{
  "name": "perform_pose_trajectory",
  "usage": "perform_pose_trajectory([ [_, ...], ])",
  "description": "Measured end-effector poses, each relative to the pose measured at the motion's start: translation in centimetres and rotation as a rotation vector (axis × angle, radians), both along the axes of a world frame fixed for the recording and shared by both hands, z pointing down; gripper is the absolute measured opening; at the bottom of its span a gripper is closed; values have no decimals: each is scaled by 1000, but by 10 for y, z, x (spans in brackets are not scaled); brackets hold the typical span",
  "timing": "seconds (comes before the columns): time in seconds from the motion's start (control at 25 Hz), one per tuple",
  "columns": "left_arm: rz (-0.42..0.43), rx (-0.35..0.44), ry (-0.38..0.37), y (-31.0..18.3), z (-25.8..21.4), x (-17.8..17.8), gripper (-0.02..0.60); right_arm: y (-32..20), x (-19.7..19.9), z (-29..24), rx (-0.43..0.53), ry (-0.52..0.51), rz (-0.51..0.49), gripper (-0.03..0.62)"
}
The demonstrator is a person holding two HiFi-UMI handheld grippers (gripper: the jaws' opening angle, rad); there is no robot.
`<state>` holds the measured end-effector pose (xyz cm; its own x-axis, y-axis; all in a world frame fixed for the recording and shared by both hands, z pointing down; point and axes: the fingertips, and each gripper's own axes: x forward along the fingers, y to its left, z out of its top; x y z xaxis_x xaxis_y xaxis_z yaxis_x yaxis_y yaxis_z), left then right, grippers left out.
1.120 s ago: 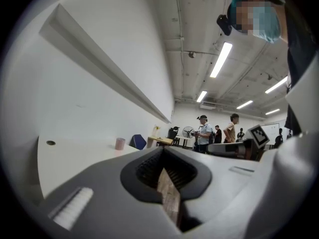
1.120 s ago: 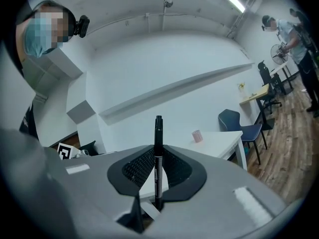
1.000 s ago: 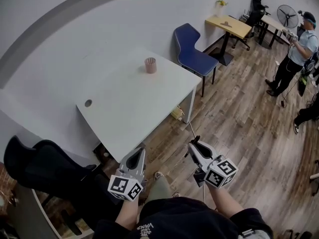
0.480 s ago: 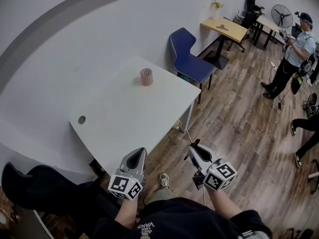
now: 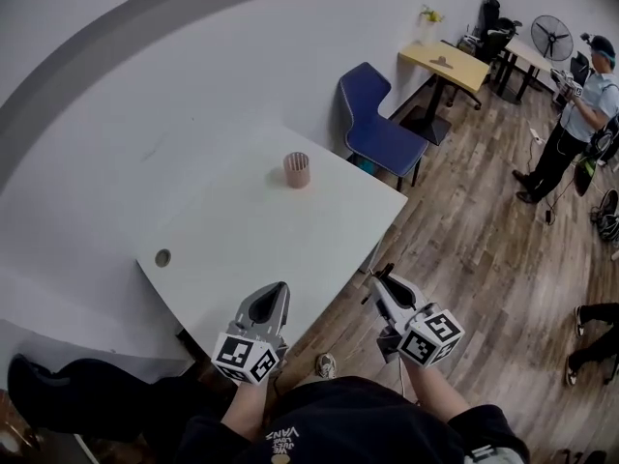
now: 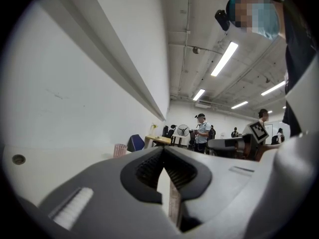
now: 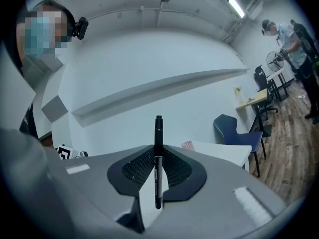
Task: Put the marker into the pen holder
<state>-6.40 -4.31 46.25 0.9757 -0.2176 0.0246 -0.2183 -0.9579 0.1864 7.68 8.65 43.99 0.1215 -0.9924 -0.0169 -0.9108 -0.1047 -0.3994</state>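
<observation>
The pen holder (image 5: 296, 170), a small pinkish mesh cup, stands upright towards the far side of the white table (image 5: 242, 240). It shows small in the left gripper view (image 6: 119, 150) and the right gripper view (image 7: 188, 145). My right gripper (image 5: 379, 283) hangs off the table's near right corner, over the floor, shut on a black marker (image 7: 158, 158) that stands crosswise between the jaws, its cap end up. My left gripper (image 5: 271, 300) is at the table's near edge, jaws shut with nothing between them (image 6: 163, 153). Both are well short of the holder.
A blue chair (image 5: 377, 124) stands beyond the table's right end. Farther back are a wooden table (image 5: 445, 54), a fan (image 5: 553, 37) and a standing person (image 5: 578, 114). A black office chair (image 5: 87, 399) sits at lower left. The table has a cable hole (image 5: 162, 257).
The table has come nearer in the head view; both grippers have gone forward to its near edge. The marker stays in the right gripper.
</observation>
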Motion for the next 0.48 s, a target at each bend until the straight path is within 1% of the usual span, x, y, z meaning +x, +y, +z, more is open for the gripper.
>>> perform_pose_trajectory([
  [0.12, 3, 3, 0, -15, 2, 5, 52, -17, 6, -1, 0, 3, 7, 52],
  [0.32, -3, -15, -11, -27, 11, 15, 52, -32, 18, 4, -10, -8, 4, 52],
  [0.48, -18, -28, -14, -39, 18, 28, 52, -52, 36, 7, -5, -6, -9, 51],
])
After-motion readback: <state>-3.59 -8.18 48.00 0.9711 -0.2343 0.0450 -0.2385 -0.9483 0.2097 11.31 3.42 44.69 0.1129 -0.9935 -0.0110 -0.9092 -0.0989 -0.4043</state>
